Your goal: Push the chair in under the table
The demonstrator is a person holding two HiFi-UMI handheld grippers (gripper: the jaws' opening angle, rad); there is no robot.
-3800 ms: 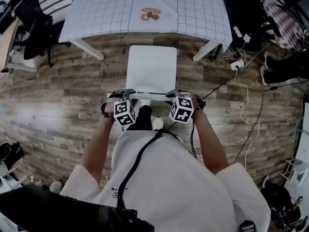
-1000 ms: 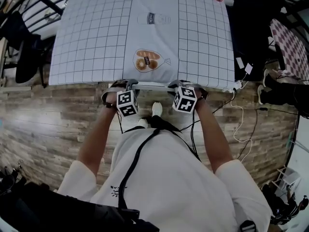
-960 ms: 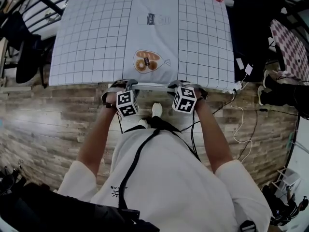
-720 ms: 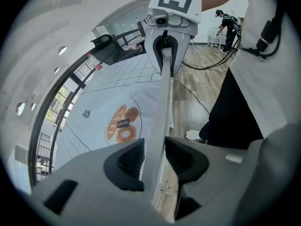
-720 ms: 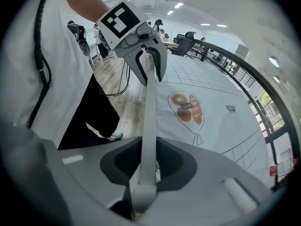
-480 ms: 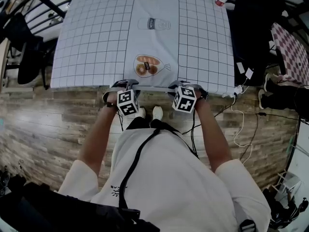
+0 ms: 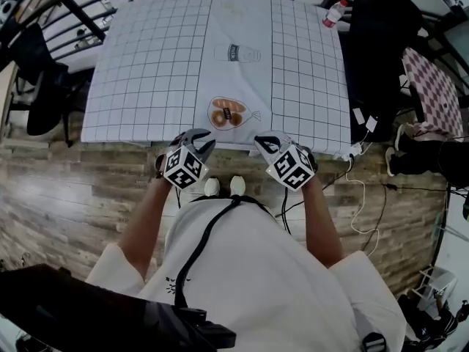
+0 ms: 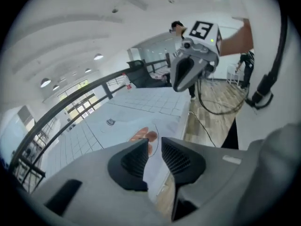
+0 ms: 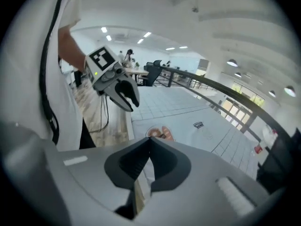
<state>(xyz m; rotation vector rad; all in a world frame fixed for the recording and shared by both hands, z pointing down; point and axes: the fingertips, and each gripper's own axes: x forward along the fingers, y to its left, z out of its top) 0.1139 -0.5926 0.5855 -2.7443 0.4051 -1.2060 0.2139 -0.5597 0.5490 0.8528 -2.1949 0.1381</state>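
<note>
1. The tablecloth (image 7: pixel 146 72) is showing a black grid on white — its plain middle strip is carrying an orange-brown print (image 7: pixel 229 113).
2. The floor (image 7: pixel 66 189) is showing grey-brown wood planks.
3. The person is wearing a white shirt (image 7: pixel 249 270) — a black strap (image 7: pixel 209 240) is crossing it.

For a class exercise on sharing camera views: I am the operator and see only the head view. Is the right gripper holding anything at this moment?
Observer: No. In the right gripper view, the right gripper has its jaws together with nothing between them.
Operator: And the left one?
Observer: In the left gripper view, the left gripper has a narrow gap between its jaws, which are closing. Nothing is in the gap, and the tablecloth shows beyond it.
</note>
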